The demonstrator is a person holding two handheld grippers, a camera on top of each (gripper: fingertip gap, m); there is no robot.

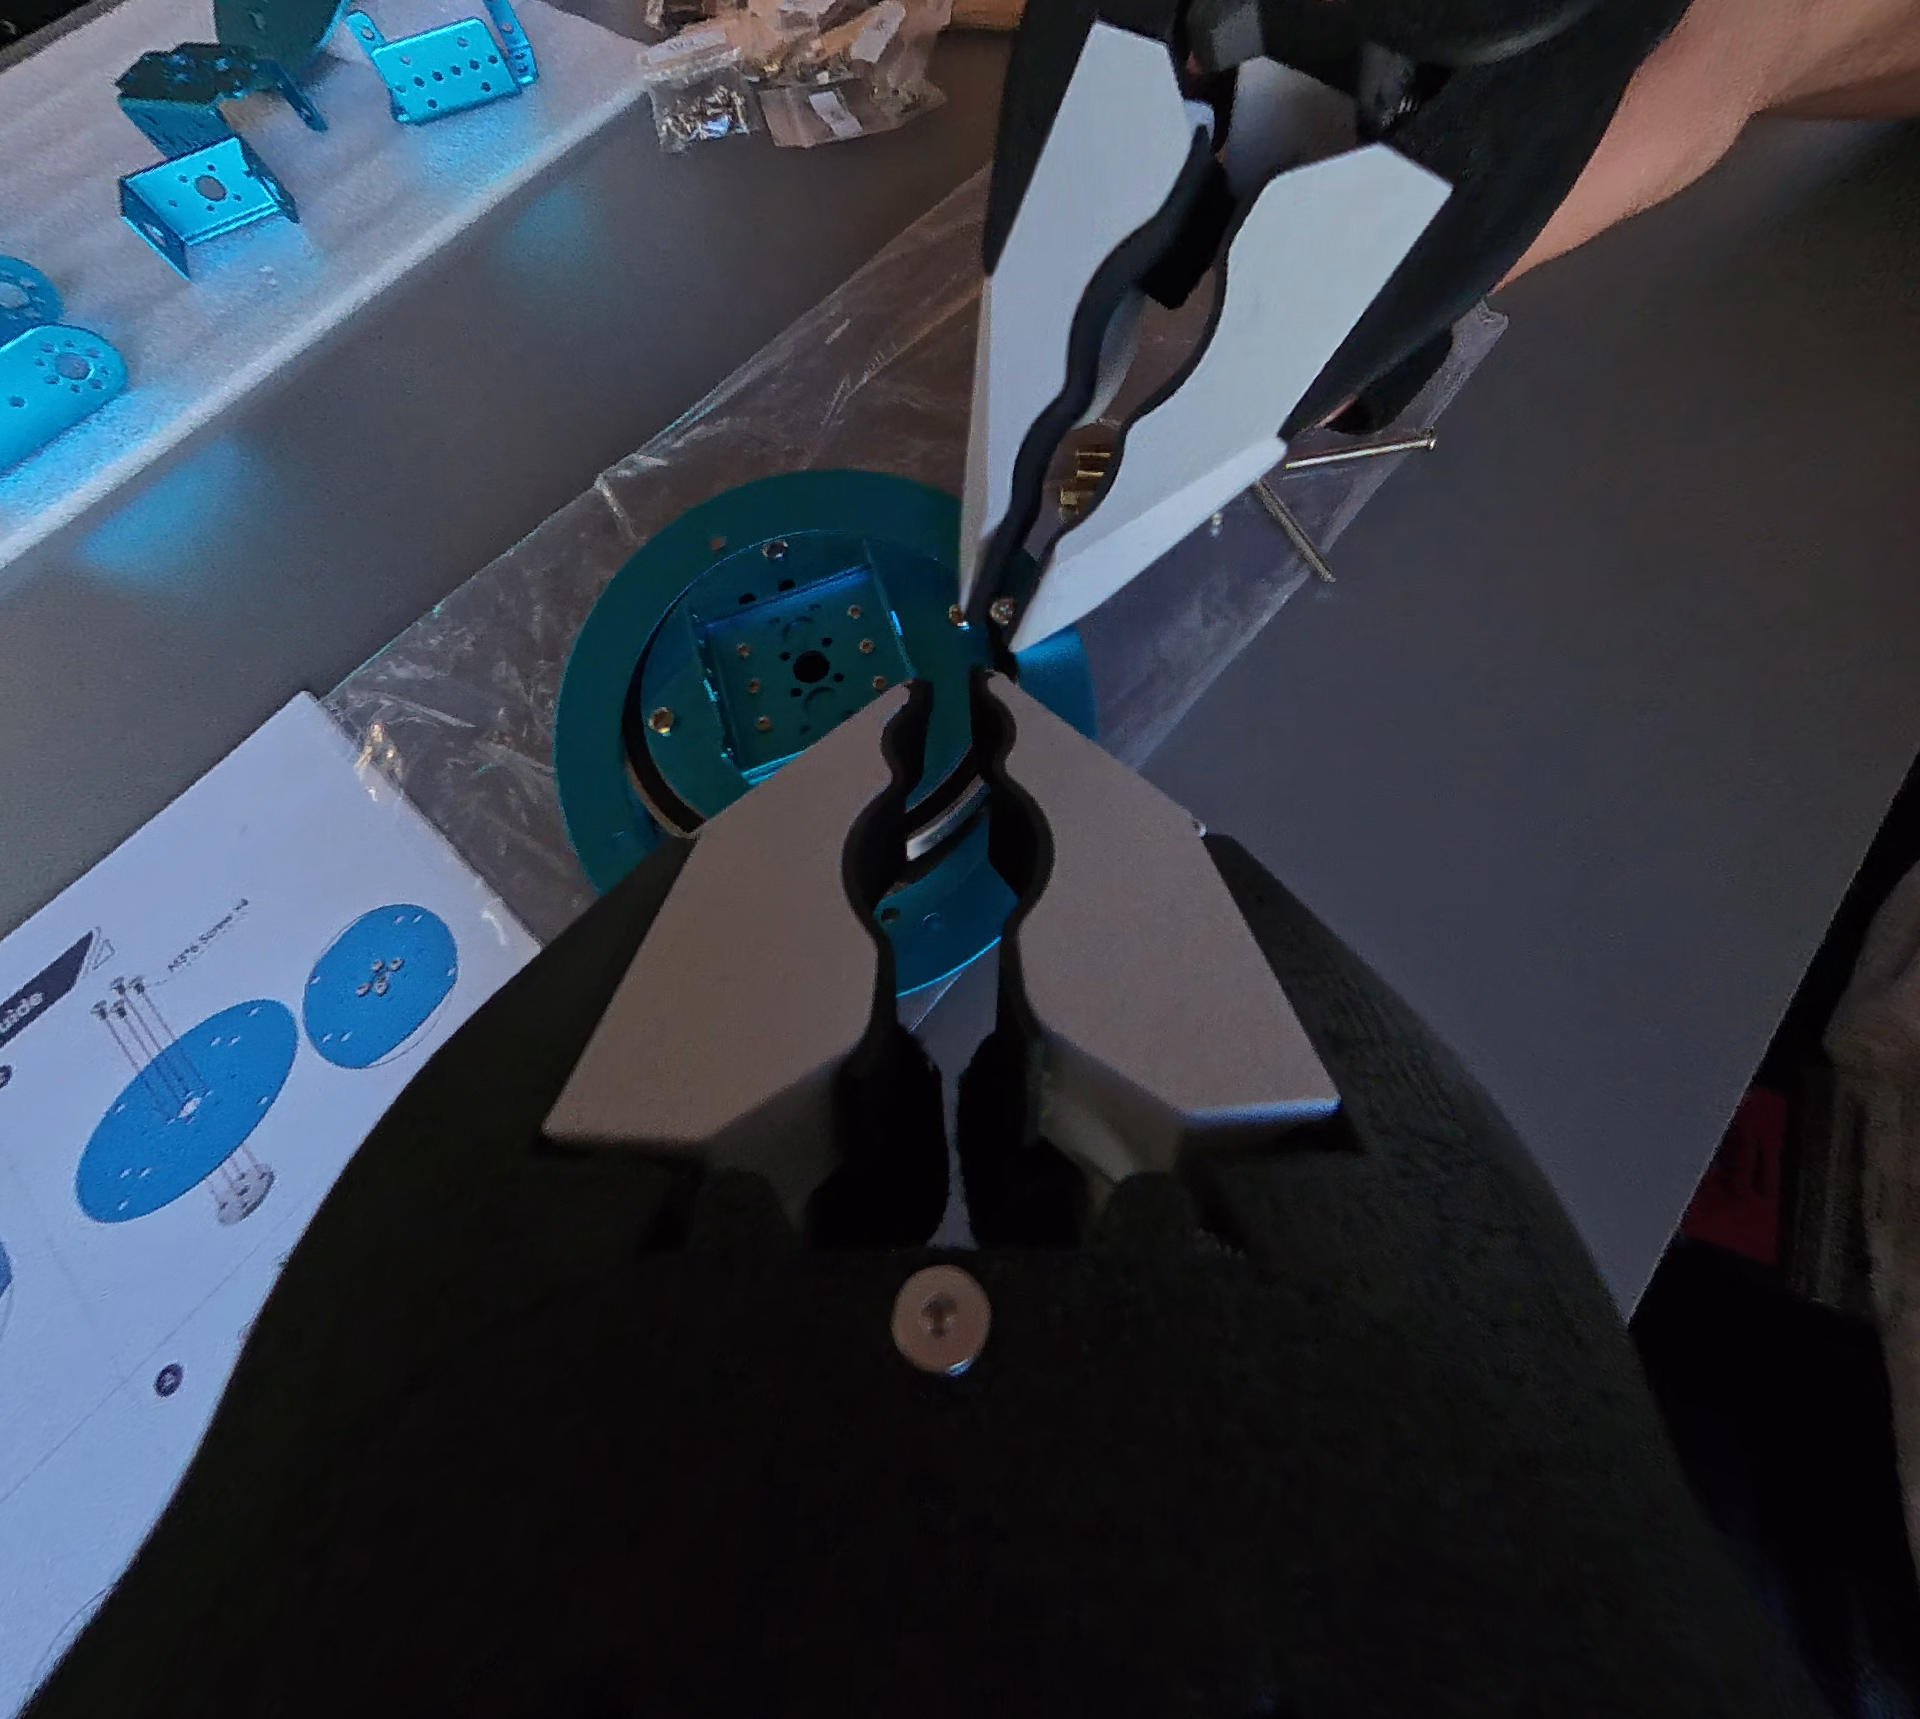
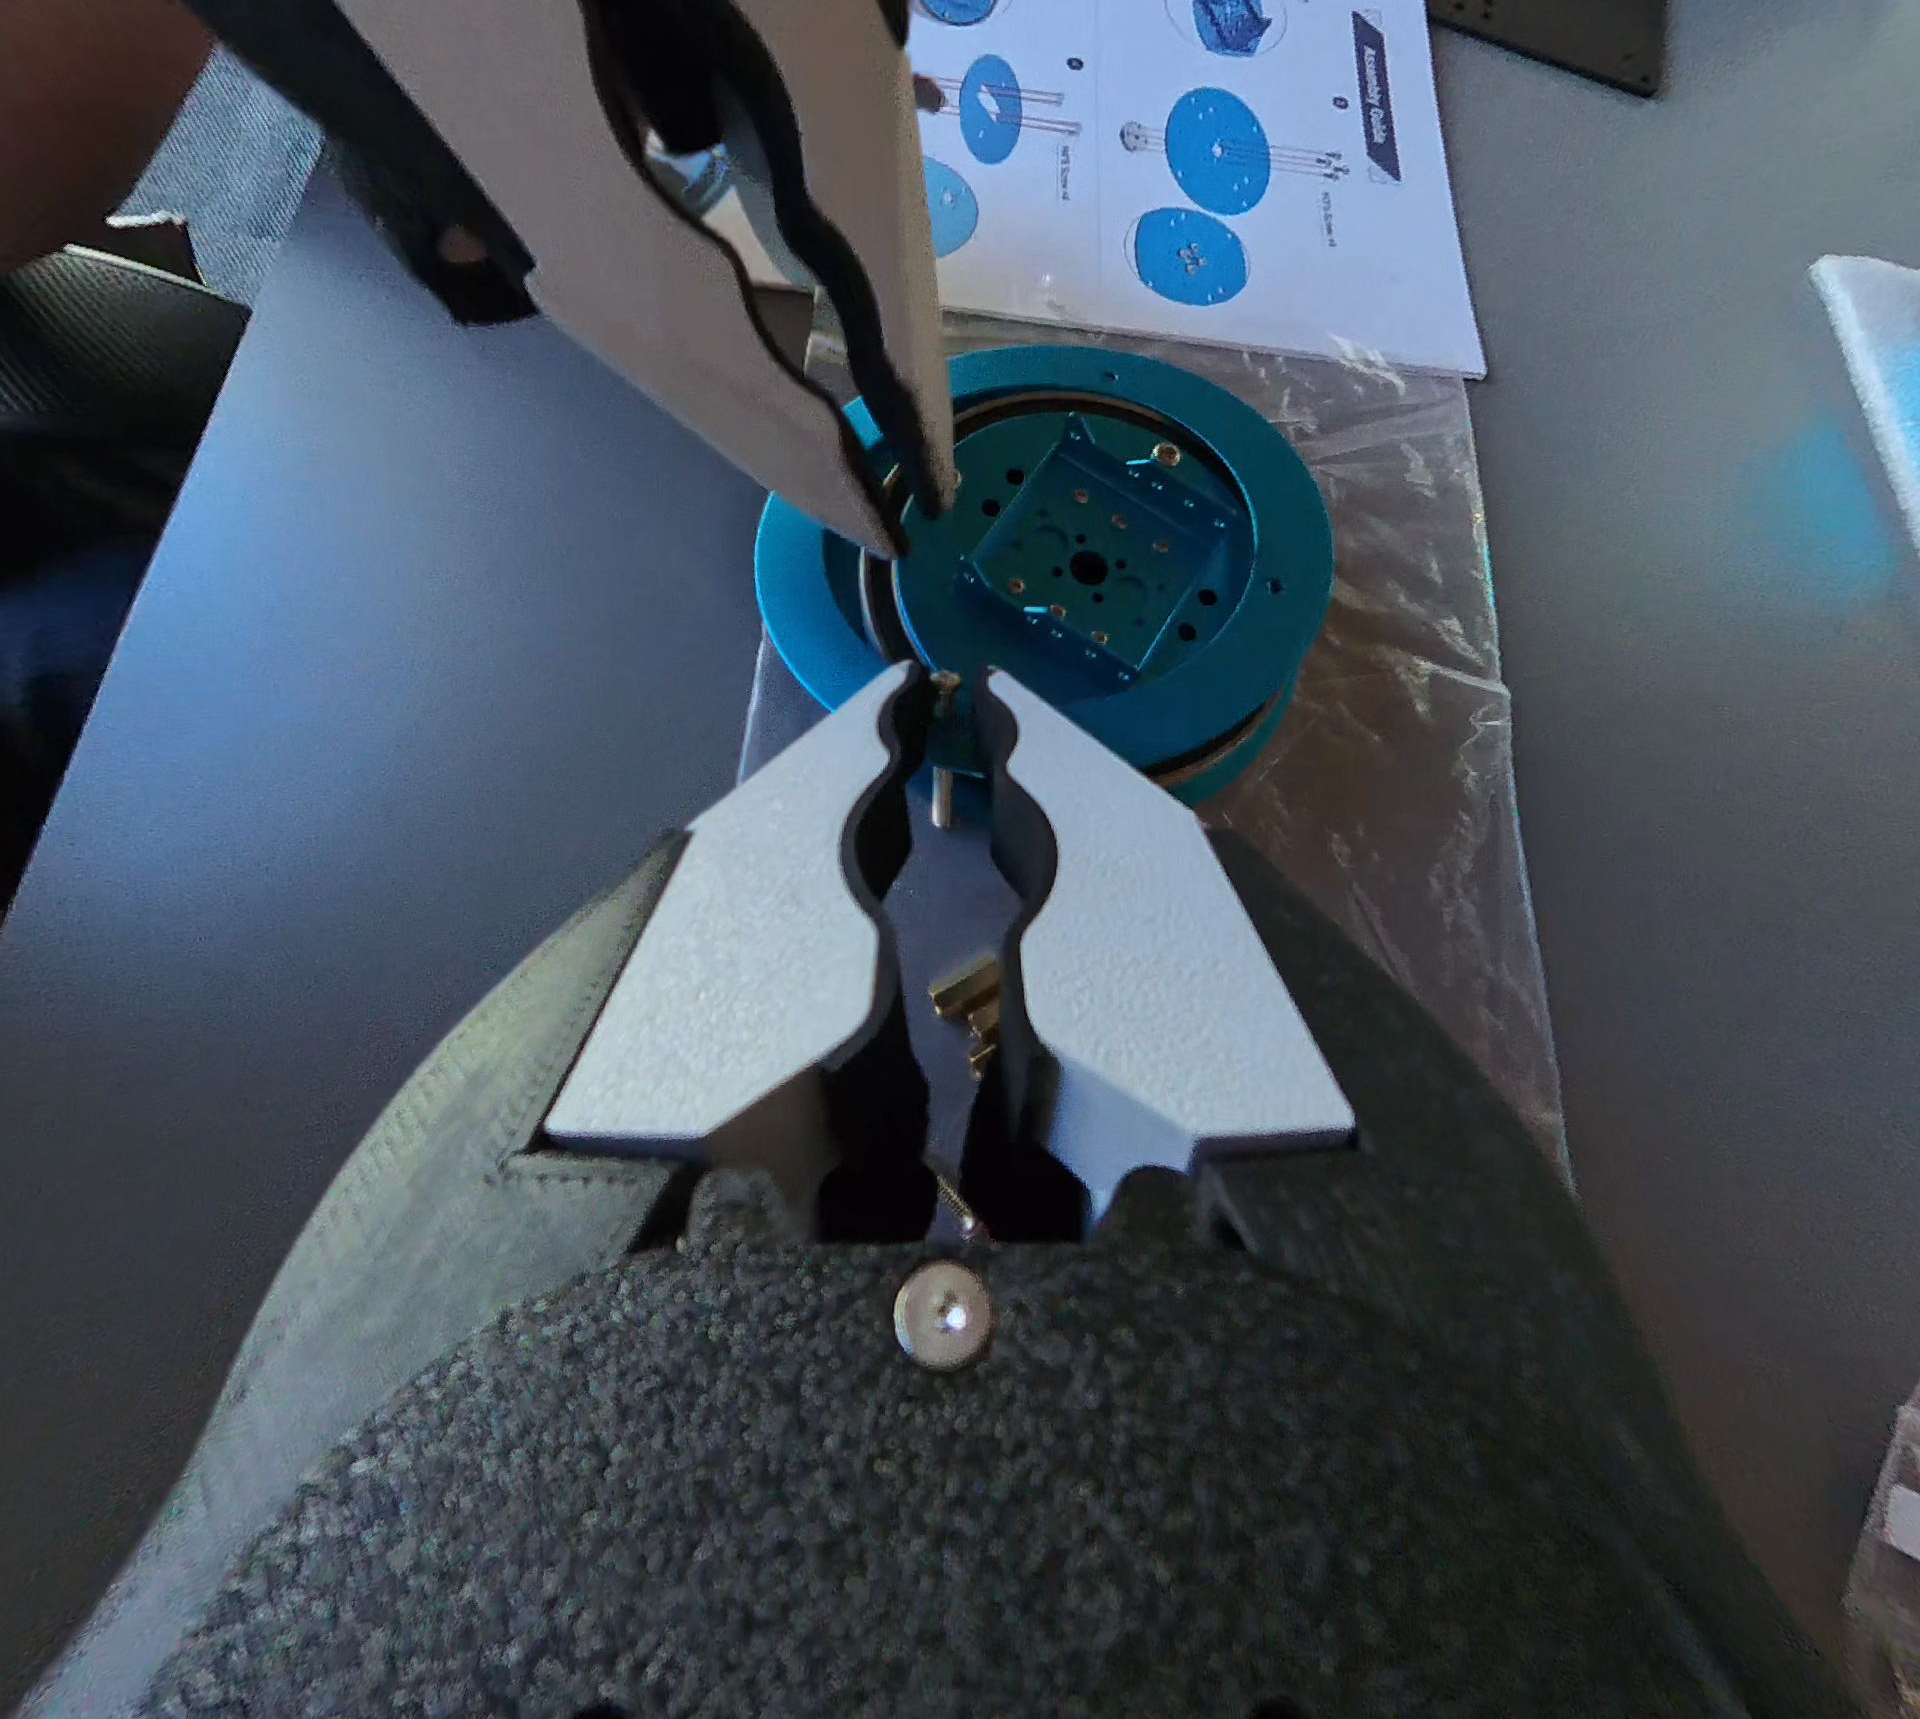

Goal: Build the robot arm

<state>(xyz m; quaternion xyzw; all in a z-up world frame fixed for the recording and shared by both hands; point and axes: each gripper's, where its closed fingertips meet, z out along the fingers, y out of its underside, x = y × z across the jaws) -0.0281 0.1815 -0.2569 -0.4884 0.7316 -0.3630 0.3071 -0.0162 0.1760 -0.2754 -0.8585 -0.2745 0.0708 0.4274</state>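
Sitting on clear plastic (image 2: 1382, 734) mid-table: blue disc stack (image 2: 1278, 526) with square bracket (image 2: 1101, 568) on top. Right gripper (image 2: 951, 682) nearly closed, pinching a screw (image 2: 943, 684) at the near rim. Left gripper (image 1: 945, 687) narrowly open, tips gripping the inner disc edge.

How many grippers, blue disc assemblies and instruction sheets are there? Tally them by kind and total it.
Grippers: 2, left gripper and right gripper
Blue disc assembly: 1
Instruction sheet: 1
Total: 4
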